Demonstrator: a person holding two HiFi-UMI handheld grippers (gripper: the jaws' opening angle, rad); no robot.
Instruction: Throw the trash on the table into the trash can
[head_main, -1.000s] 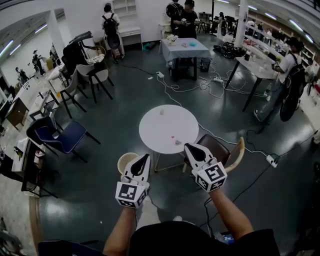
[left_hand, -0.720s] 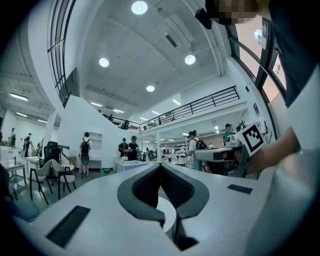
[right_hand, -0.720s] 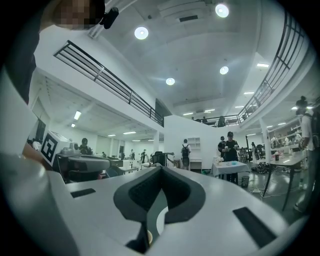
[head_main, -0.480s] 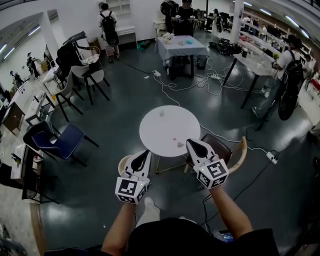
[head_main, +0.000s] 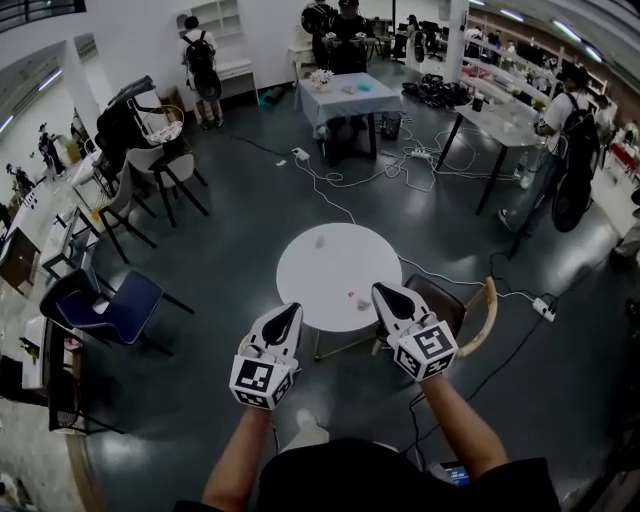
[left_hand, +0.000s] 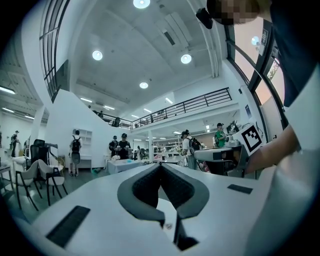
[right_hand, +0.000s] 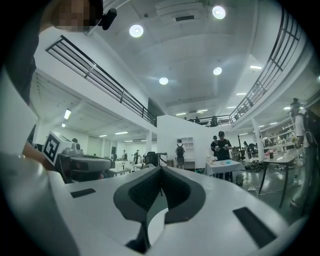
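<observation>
A round white table (head_main: 320, 270) stands just ahead of both grippers in the head view. On it lie small bits of trash: a pale scrap (head_main: 320, 241) at the far side and a pink scrap (head_main: 350, 294) with another small piece (head_main: 362, 302) near the front edge. My left gripper (head_main: 291, 310) is shut and empty, short of the table's near left edge. My right gripper (head_main: 382, 290) is shut and empty at the near right edge, close to the pink scrap. Both gripper views show the left gripper (left_hand: 160, 167) and the right gripper (right_hand: 160, 170) pointing level with jaws together. No trash can shows.
A brown chair (head_main: 450, 305) stands against the table's right side. A blue chair (head_main: 105, 305) is at the left. Cables (head_main: 400, 170) and a power strip (head_main: 545, 308) lie on the dark floor. A cloth-covered table (head_main: 345, 95) and several people stand farther back.
Both grippers and the head view have moved closer to the round table. The cream trash can seen left of the table earlier is now covered by the left gripper.
</observation>
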